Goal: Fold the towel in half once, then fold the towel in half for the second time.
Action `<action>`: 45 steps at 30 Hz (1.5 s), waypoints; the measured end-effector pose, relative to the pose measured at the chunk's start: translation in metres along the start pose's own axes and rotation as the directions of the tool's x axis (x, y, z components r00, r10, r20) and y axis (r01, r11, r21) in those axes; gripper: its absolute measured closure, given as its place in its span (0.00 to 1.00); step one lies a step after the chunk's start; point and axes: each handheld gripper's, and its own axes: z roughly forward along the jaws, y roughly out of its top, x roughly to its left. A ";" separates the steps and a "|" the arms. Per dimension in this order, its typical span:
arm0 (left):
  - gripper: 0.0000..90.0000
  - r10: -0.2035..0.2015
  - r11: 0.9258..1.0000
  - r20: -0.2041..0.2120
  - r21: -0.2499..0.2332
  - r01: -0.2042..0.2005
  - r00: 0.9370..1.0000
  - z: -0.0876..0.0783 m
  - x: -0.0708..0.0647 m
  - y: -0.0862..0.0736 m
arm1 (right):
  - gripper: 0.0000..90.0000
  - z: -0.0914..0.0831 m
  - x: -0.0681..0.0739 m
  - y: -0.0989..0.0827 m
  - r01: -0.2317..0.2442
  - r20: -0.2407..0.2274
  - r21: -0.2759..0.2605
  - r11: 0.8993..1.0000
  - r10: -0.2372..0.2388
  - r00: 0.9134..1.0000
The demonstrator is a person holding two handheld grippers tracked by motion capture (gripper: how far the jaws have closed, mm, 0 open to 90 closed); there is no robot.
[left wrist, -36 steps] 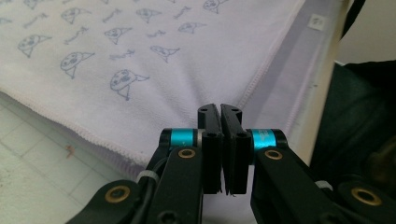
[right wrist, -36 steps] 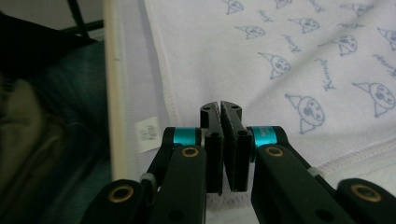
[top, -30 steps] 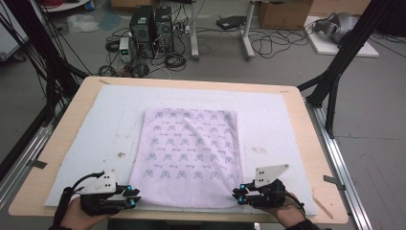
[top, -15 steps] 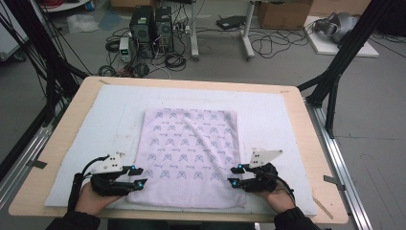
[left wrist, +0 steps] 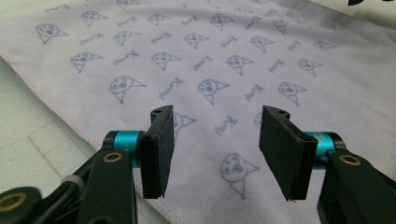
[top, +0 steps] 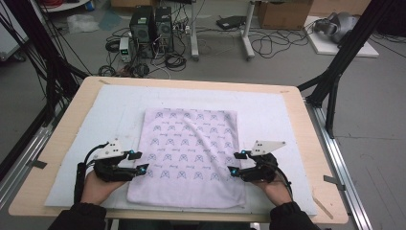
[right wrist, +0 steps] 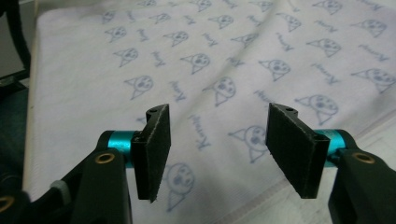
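A lavender cloth (top: pixel 189 153) printed with small blue faces lies flat on a white mat (top: pixel 95 124), with a slight crease across its middle. My left gripper (top: pixel 139 161) hovers at the cloth's left edge and points inward. In the left gripper view the cloth (left wrist: pixel 224 60) lies under the left gripper (left wrist: pixel 217 135), whose jaws have just been opening with nothing pinched between them. My right gripper (top: pixel 235 162) is at the cloth's right edge. In the right gripper view its jaws have also just been opening, and the right gripper (right wrist: pixel 217 135) stands over the cloth (right wrist: pixel 224 56) without gripping it.
The mat covers most of a wooden table (top: pixel 311 143) with metal rails along both sides. Black frame legs (top: pixel 335 72) stand at the right and left. Computer towers (top: pixel 153 24) and cables lie on the floor beyond the far edge.
Both grippers have moved away from the person, from the cloth's near corners up to its side edges. Their jaws stand wider apart than before. The cloth has not shifted.
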 end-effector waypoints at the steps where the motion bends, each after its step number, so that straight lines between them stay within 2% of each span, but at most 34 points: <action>1: 0.49 -0.001 1.000 -0.003 -0.002 0.001 1.000 0.001 0.000 0.000 | 0.40 0.001 -0.001 0.001 -0.007 0.003 -0.004 1.000 0.007 1.000; 9: 0.47 0.002 1.000 -0.010 0.005 -0.002 1.000 0.004 -0.001 0.000 | 0.34 0.006 0.000 0.005 -0.021 0.018 -0.007 1.000 0.021 1.000; 12: 0.46 0.012 1.000 -0.015 0.012 -0.012 1.000 0.003 -0.001 -0.001 | 0.32 0.005 0.001 0.005 -0.041 0.005 -0.021 0.999 0.042 0.999; 29: 0.46 0.017 1.000 -0.016 0.016 -0.016 1.000 0.002 -0.001 -0.003 | 0.29 0.006 0.003 0.005 -0.027 0.034 0.000 1.000 0.027 0.999; 39: 0.46 0.022 0.999 -0.020 0.029 -0.021 1.000 0.003 0.000 -0.003 | 0.29 0.008 0.003 0.005 -0.017 0.028 0.009 1.000 0.017 0.999; 45: 0.46 0.017 0.999 -0.028 0.033 -0.016 0.999 0.002 0.006 -0.002 | 0.25 0.011 -0.005 0.006 -0.054 0.014 0.029 0.998 0.054 0.998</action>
